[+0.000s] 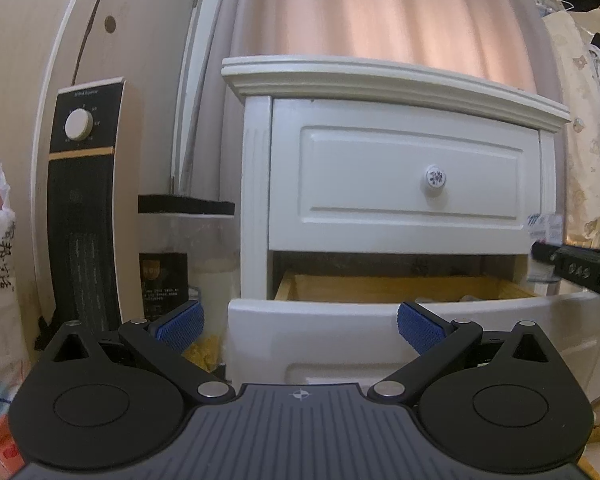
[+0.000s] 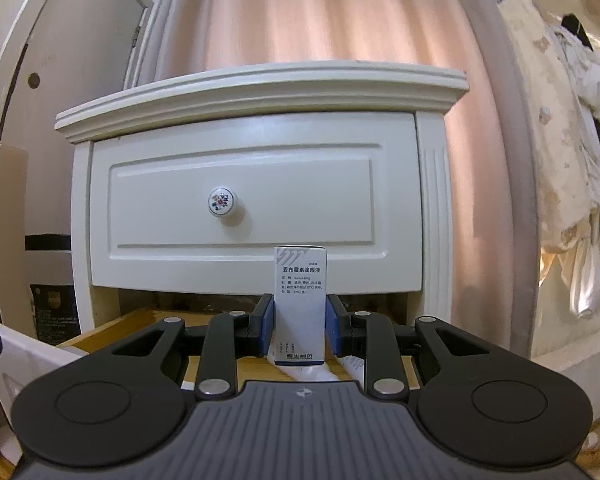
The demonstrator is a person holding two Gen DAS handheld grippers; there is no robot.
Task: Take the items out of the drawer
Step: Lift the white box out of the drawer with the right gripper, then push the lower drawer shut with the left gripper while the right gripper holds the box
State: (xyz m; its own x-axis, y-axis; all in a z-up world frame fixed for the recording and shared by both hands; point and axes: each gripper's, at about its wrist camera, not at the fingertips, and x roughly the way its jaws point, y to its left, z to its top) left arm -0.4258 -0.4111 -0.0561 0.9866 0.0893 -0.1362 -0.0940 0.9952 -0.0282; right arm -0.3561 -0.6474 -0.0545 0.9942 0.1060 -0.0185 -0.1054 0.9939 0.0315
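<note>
— Nearest item on your right side?

— Your right gripper (image 2: 300, 328): blue pads pressed against both sides of a small white medicine box (image 2: 300, 304), held upright, printed face toward the camera. It sits above the open lower drawer (image 2: 112, 322), in front of the white nightstand (image 2: 260, 92).

— And your left?

— Your left gripper (image 1: 300, 324): fingers spread wide, nothing between them, just before the pulled-out drawer's white front panel (image 1: 320, 316).

— Other entries?

— Upper drawer (image 1: 400, 172): closed, with a floral ceramic knob (image 1: 435, 178). Tower heater (image 1: 86, 200): standing left of the nightstand. Pink curtain (image 1: 360, 12): hanging behind.
</note>
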